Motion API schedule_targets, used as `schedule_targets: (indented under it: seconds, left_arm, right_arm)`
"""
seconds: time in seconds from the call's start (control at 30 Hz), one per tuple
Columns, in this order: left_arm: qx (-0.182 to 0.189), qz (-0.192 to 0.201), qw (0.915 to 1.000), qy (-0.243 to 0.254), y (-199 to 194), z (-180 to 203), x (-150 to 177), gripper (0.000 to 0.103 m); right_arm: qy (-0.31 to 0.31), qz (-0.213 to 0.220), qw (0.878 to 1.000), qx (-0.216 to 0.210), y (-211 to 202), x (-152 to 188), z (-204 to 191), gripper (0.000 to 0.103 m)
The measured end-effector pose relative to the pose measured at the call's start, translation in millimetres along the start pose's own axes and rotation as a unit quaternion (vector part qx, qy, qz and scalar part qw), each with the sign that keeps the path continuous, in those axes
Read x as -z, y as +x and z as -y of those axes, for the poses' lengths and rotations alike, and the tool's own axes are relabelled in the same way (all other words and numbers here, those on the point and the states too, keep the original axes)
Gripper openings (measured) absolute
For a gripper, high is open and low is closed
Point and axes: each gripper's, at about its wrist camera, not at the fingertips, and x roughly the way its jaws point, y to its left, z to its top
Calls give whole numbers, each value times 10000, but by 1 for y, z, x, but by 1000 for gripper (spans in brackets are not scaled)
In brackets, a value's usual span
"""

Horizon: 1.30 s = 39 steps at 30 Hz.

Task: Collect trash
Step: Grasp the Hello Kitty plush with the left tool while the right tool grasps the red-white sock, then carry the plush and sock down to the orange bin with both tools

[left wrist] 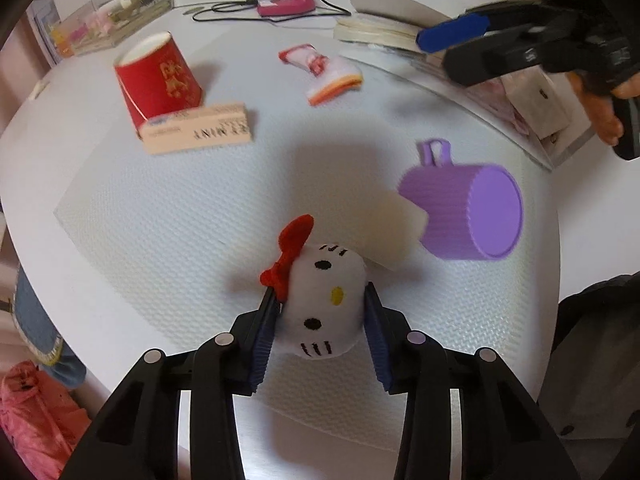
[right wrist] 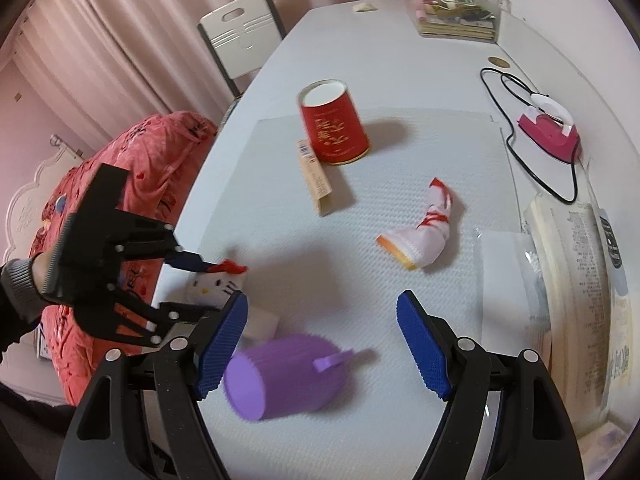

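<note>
My left gripper is shut on a white cat plush with a red bow, near the mat's front edge; it also shows in the right wrist view. My right gripper is open and empty above a purple cup lying on its side; the cup also shows in the left wrist view. A white sponge block lies between plush and cup. A red paper cup, a tan box and a small white-red sock lie farther on the mat.
A pink iron with a black cord sits at the right. An open book lies at the right edge. A clear organiser box stands at the far end. A chair and a red bedspread are left of the table.
</note>
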Motion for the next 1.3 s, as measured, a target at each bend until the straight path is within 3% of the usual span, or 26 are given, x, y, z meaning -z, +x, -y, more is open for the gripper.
schedule_targets:
  seconds: [0.23,0.43,0.5,0.57,0.67,0.73,1.3]
  left_arm:
    - [56,159,9997,148,-6,-17,-23,43]
    - [179,275,9995,12,0,-33,-30,43]
    - [217,281,9994,4,5,-34,-34,43]
    - [243,267,9993,20,8,-33,-33,43]
    - [266,241,9994,-15,9,-34,-32,43]
    - [260,266,9993,-52,4,-33,-29,43]
    - [-124,479,9988,43,-66,8,0,43]
  right_arm:
    - [209,-5,9987,473,28,-21,31,76]
    - [533,-120,9967,604,60,-36,62,64]
    - [569,-236,9964,582,70,-35,66,50]
    - [521,-252,9966,591,76,-31,67,47]
    - [473,-170,9970,589,76,-28,67,31]
    - [457,-169,9973,555,72,-28,64,27]
    - [-933,-108,9956,11,-29,0,-27,27]
